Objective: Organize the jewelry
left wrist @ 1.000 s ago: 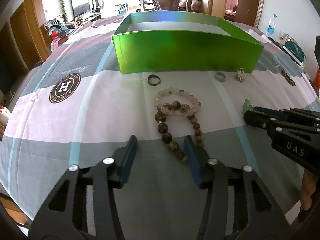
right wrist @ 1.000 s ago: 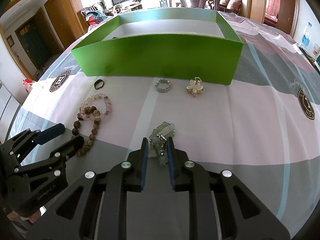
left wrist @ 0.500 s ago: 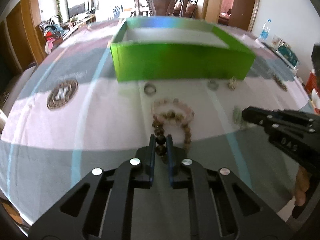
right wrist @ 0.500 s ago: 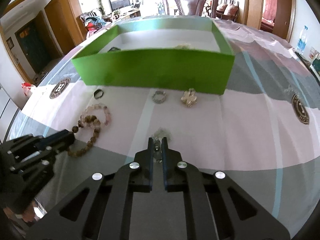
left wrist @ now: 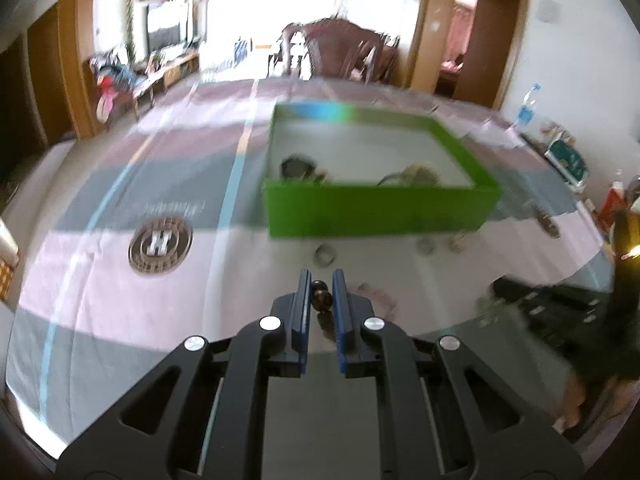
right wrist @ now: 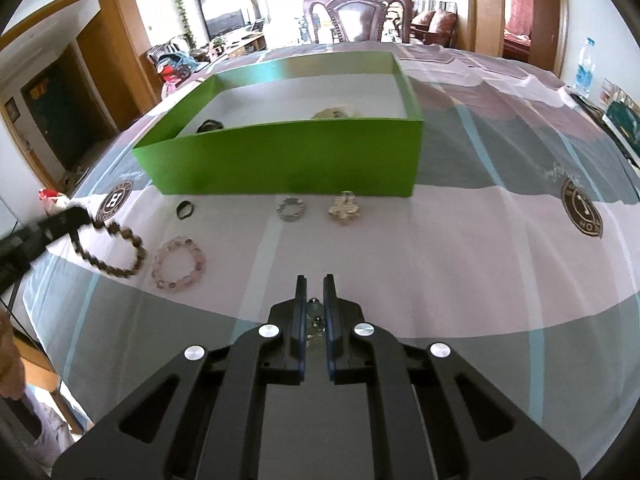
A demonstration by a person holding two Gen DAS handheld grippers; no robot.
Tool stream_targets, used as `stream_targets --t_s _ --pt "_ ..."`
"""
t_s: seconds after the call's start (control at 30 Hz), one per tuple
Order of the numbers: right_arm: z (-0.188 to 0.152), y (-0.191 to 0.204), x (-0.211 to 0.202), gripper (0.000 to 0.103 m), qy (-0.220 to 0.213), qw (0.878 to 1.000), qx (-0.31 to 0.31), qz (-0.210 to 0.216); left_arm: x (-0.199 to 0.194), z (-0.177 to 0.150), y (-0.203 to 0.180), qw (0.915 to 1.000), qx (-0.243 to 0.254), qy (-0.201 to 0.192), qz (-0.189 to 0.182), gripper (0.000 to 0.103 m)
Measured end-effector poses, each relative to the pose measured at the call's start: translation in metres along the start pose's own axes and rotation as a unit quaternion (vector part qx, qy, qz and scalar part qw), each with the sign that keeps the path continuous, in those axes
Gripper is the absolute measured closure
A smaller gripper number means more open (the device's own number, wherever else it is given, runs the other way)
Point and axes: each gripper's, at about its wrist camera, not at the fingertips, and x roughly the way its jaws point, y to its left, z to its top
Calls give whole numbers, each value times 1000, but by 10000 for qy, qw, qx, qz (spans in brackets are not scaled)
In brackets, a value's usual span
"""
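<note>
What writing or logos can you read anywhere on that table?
"H": centre of the round brown emblem printed on the tablecloth.
Ring lettering around that emblem: too blurred to read.
Cursive script beside the green box: not legible.
Second round emblem: lettering too small to read.

A large table under a checked pink, grey and white cloth (right wrist: 480, 240) with round logo patches fills the foreground. Beyond it stands a carved dark wooden chair (right wrist: 356, 12), with bright daylight behind. A television (right wrist: 224, 20) sits on a low cabinet at the left, wooden door frames (right wrist: 484, 4) line white walls
</note>
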Motion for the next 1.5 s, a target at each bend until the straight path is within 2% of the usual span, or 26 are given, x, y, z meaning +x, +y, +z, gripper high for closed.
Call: stream_targets --t_s 0.13,0.3,0.4,0.5,0.57,0.77,0.8,0.93,0.97,1.17,1.3,1.43,1.5 --pt "3 -2 2 95 43 10000 33 -34 19 -13 5 9994 -104 340 22 92" --pt "8 15 -4 95 -93 9992 -149 371 20 -17 -8 9992 85 355 -156 92" --pt "9 11 -4 95 -106 9996 -122 220 25 -22 -4 9990 42 434 -117 92" --pt "6 -3 5 93 91 10000 22 7 34 -28 6 9982 -76 601 -4 92" --pt "2 -13 7 91 170 9997 188 40 38 -32 13 9975 -149 686 34 92" --pt "1 -42 1 90 144 9982 538 -226 38 -35 28 9969 -280 716 177 88" --pt "1 -44 0 89 152 9979 575 -251 38 -36 29 9968 -275 722 206 87" --pt "-2 -44 1 57 177 9980 563 -233 39 -38 26 9966 -209 769 197 81" --pt "-2 -43 1 56 166 9982 537 -222 39 -38 25 9966 -192 780 186 81" --pt "-5 -30 12 56 332 9988 280 -218 45 -39 18 9963 -91 824 208 73" --pt "-8 -23 21 56 424 9986 193 -244 47 -39 12 9965 -21 800 245 73" --pt "-10 -12 23 78 355 9987 -81 -363 49 -38 10 9965 0 760 346 87" --pt "-10 -9 24 83 350 9987 -137 -345 50 -38 10 9965 7 748 366 92"
